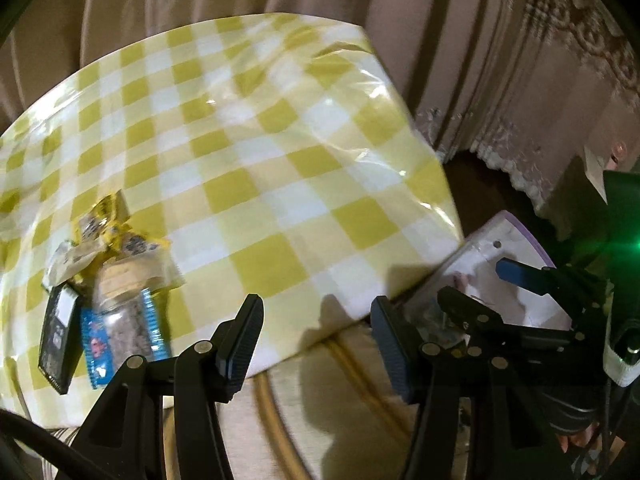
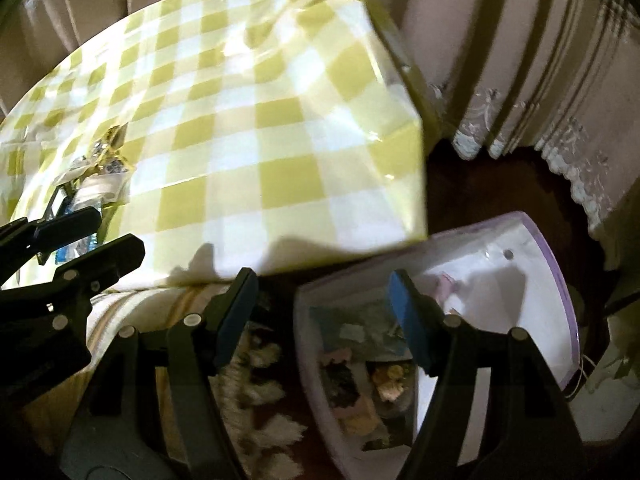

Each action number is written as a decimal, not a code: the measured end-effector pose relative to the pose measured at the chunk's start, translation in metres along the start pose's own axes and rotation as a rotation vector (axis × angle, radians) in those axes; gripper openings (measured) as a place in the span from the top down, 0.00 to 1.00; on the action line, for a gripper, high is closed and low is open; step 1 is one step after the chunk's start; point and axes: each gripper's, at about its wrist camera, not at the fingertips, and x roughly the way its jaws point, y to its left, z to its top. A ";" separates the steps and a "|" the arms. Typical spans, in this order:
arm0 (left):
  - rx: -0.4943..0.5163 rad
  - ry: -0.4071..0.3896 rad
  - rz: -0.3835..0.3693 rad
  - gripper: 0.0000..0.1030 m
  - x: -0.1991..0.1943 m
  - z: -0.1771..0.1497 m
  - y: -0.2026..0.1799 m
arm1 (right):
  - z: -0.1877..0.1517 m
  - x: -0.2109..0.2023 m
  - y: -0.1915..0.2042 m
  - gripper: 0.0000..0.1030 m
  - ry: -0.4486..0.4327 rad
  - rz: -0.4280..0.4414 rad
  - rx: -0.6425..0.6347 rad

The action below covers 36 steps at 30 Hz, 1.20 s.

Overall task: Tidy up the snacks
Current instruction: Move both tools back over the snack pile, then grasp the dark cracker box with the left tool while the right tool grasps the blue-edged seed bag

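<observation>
A pile of snack packets (image 1: 104, 276) lies at the left of the yellow-checked table (image 1: 256, 152): a black packet (image 1: 58, 340), a blue-edged clear packet (image 1: 120, 336) and yellow wrappers (image 1: 112, 224). The pile also shows in the right wrist view (image 2: 88, 184). A white bin with a purple rim (image 2: 532, 280) stands on the floor beside the table's right corner, with several snacks (image 2: 360, 380) inside. My left gripper (image 1: 316, 344) is open and empty over the table's front edge. My right gripper (image 2: 324, 316) is open and empty above the bin.
Beige curtains (image 1: 480, 40) hang behind the table. A lace-trimmed cloth (image 2: 560, 160) hangs at the right. Dark floor (image 2: 500, 184) lies around the bin. A striped cloth (image 1: 340, 400) hangs below the table's front edge.
</observation>
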 end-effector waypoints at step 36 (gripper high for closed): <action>-0.387 -0.005 0.170 0.24 -0.019 -0.068 0.276 | 0.038 0.051 0.202 0.23 0.114 0.270 -0.193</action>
